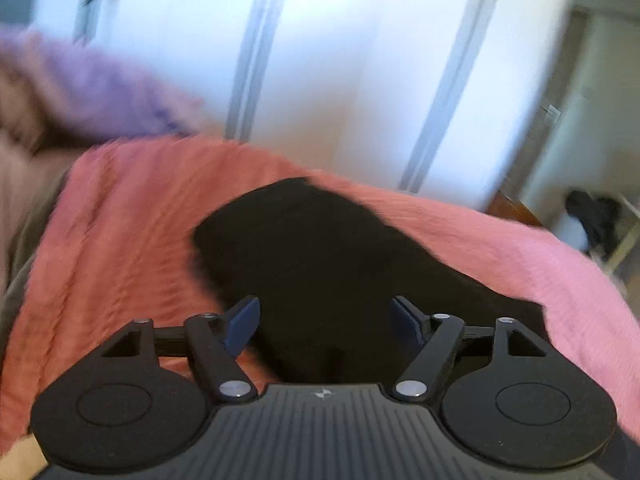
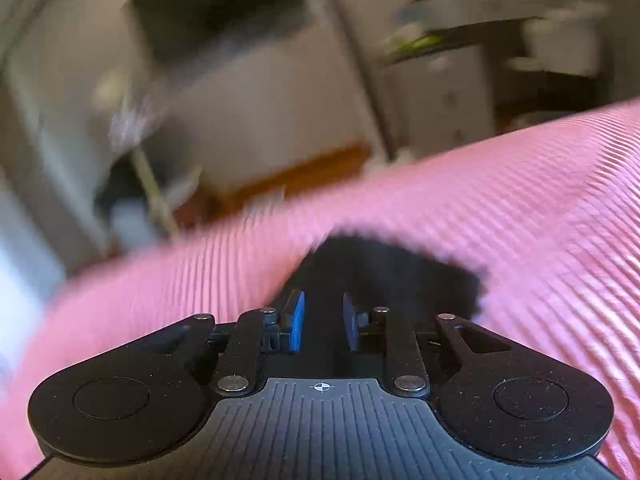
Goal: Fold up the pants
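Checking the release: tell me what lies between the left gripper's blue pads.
Nothing is gripped; the left gripper stands open above the black folded pants, per the left wrist view.

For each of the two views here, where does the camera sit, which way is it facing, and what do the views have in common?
Left wrist: sits on the left gripper, looking forward and down along wide-open jaws at black pants on a pink blanket, white closet doors behind. No hand shows.
Right wrist: sits on the right gripper, looking down along narrowly parted jaws at the pants, blurred furniture behind. No hand shows.
Shared: the pants and the blanket.
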`<act>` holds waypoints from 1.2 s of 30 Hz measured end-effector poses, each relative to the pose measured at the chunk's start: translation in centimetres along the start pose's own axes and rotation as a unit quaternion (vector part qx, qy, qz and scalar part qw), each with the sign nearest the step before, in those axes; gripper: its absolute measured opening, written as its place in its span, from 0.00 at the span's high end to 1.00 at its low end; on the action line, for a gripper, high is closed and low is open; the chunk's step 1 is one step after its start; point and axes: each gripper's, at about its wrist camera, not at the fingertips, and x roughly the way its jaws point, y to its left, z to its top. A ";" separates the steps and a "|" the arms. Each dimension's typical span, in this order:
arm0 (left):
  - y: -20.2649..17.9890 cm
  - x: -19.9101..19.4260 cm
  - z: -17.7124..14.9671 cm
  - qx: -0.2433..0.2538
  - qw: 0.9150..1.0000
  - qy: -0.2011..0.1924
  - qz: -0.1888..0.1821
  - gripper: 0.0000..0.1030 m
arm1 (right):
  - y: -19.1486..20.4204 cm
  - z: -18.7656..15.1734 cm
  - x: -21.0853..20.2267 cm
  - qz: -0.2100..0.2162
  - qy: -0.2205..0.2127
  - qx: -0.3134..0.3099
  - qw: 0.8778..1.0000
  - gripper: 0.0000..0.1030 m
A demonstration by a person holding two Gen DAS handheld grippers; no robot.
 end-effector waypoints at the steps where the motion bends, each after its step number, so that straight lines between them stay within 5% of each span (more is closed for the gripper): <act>1: -1.1 0.1 -0.1 0.023 1.000 0.000 -0.011 0.24 | 0.7 -0.7 1.4 -0.017 0.018 -0.026 0.999 0.79; 5: -6.0 2.3 -1.5 0.094 0.995 0.016 -0.040 0.20 | 2.2 -2.4 3.4 -0.057 -0.022 -0.084 0.995 0.81; 10: -8.9 5.3 -3.1 0.119 0.991 0.054 -0.040 0.20 | -0.1 -0.5 3.6 -0.040 -0.027 -0.006 0.999 0.86; 12: -9.1 5.8 -3.2 0.138 0.989 0.059 -0.022 0.19 | 0.6 -0.5 2.1 -0.010 -0.018 -0.013 1.000 0.80; 15: -8.4 5.9 -3.0 0.157 0.986 0.047 0.012 0.18 | 5.1 -1.7 -0.5 0.103 0.013 -0.078 0.992 0.80; 17: -7.2 5.7 -2.4 0.144 0.989 0.038 0.020 0.16 | 10.1 -3.4 -2.0 0.215 0.063 -0.124 0.966 0.77; 19: -5.7 5.5 -1.9 0.119 0.992 0.032 0.020 0.10 | 15.6 -5.9 -3.2 0.312 0.112 -0.170 0.928 0.72; 22: -3.9 5.2 -1.7 0.095 0.995 0.027 0.006 0.04 | 24.3 -10.1 -4.7 0.402 0.168 -0.244 0.866 0.59; 27: -1.8 5.0 -1.6 0.080 0.996 0.045 -0.018 0.04 | 36.5 -15.3 -5.8 0.438 0.180 -0.354 0.807 0.60; 36: 2.0 5.6 -0.5 0.005 0.996 0.053 -0.066 0.04 | 45.8 -20.6 -2.9 0.421 0.262 -0.414 0.763 0.50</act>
